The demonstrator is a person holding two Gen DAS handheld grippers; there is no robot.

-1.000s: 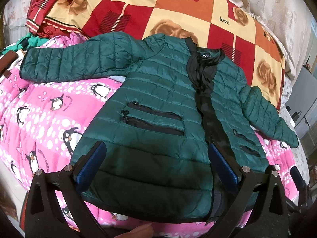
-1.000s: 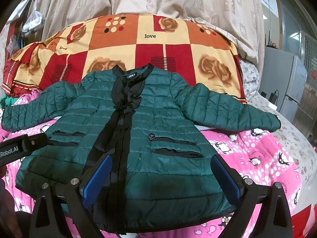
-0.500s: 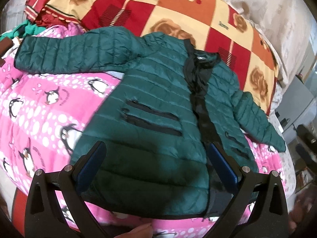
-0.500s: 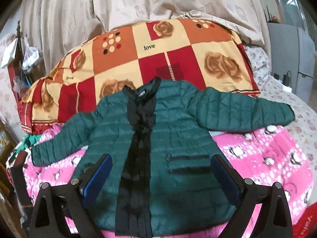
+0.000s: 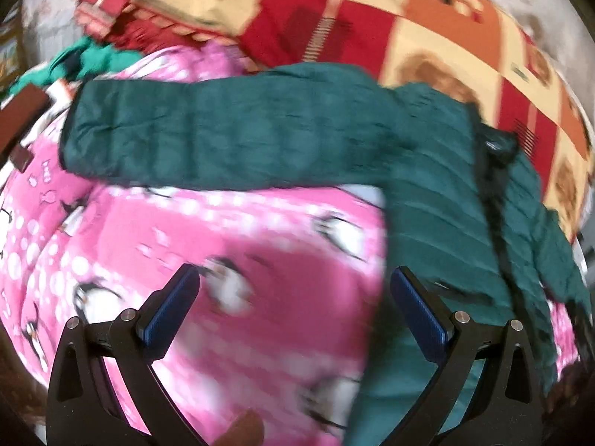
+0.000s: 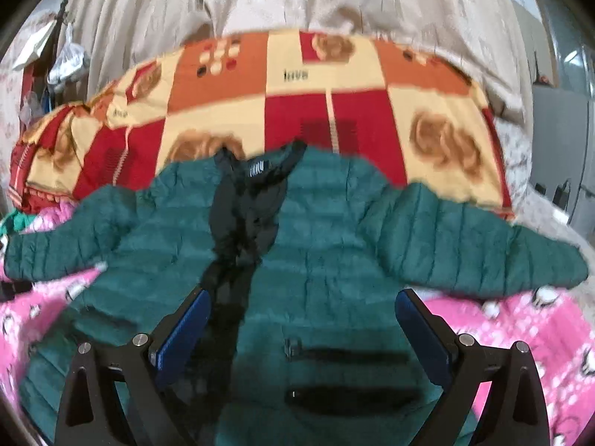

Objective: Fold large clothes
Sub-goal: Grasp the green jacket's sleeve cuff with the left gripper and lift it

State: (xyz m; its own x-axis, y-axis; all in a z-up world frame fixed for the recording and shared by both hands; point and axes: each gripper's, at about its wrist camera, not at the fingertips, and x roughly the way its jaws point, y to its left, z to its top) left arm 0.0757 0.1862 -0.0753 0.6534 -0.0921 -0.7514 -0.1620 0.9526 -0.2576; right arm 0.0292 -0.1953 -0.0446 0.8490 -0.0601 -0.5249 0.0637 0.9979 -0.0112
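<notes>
A dark green quilted jacket with a black front placket lies face up and spread flat on the bed, both sleeves stretched out sideways. In the left wrist view its left sleeve runs across the frame and the body lies at the right. My left gripper is open and empty, above the pink blanket just below that sleeve. My right gripper is open and empty, above the jacket's chest near the pocket zips. Both views are motion-blurred.
A pink penguin-print blanket covers the bed under the jacket. A red, orange and cream patchwork quilt is piled behind the collar, with beige curtains beyond. Teal cloth lies at the far left. Grey furniture stands at the right.
My left gripper has swung left, from over the jacket's hem to over the pink blanket below the left sleeve. My right gripper has moved forward over the jacket's chest. Both stay open.
</notes>
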